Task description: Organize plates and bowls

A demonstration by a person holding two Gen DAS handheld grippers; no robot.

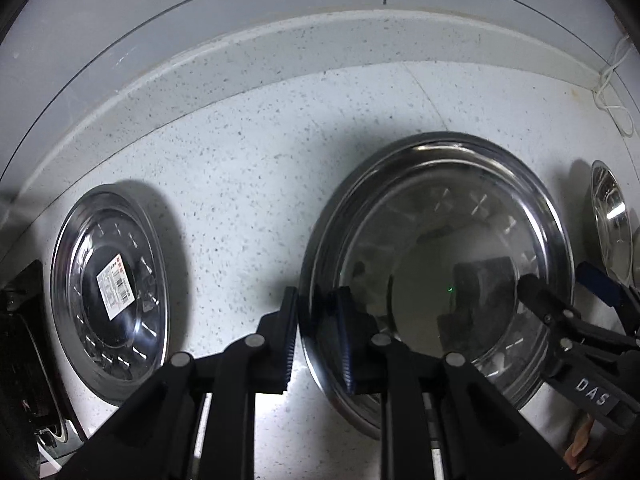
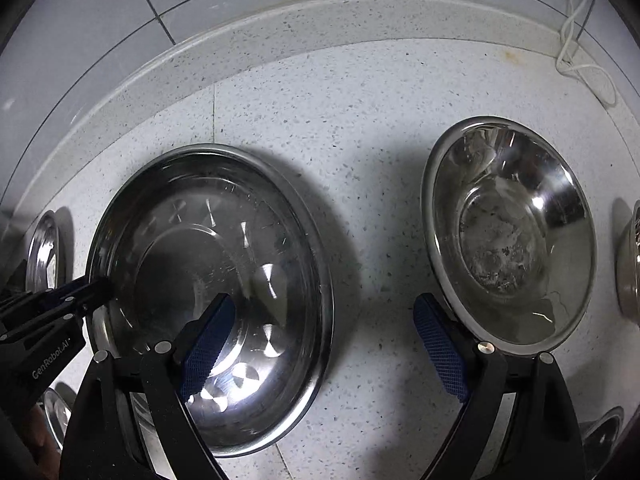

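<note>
Straddling the left rim of the big steel plate (image 1: 436,280), the left gripper (image 1: 316,308) has one finger outside on the counter (image 1: 248,168) side and one inside over the dish, jaws narrow w/ the rim between them; can't tell whether the pads actually press the metal yet, so I'd call it set for a pinch, not a confirmed grip. Rim is the only thin edge a two-finger tool can bite on a flat plate, which prob explains the steep, nearly downward approach. Right gripper (image 2: 324,344) hangs wide apart, holding nothing: its left finger sits over the plate's right part, the other finger over bare counter just beside the steel bowl (image 2: 508,232). Looks like it's either readying for the plate's right rim or waiting on the bowl; can't say which. Plate rests flat on the speckled counter, between a smaller plate w/ a barcode sticker (image 1: 110,292) on its left and the bowl on its right, all apart from each other. Stacking seems not yet begun, judging by the spread. Risk: slick rim could slip from a one-sided pinch.
</note>
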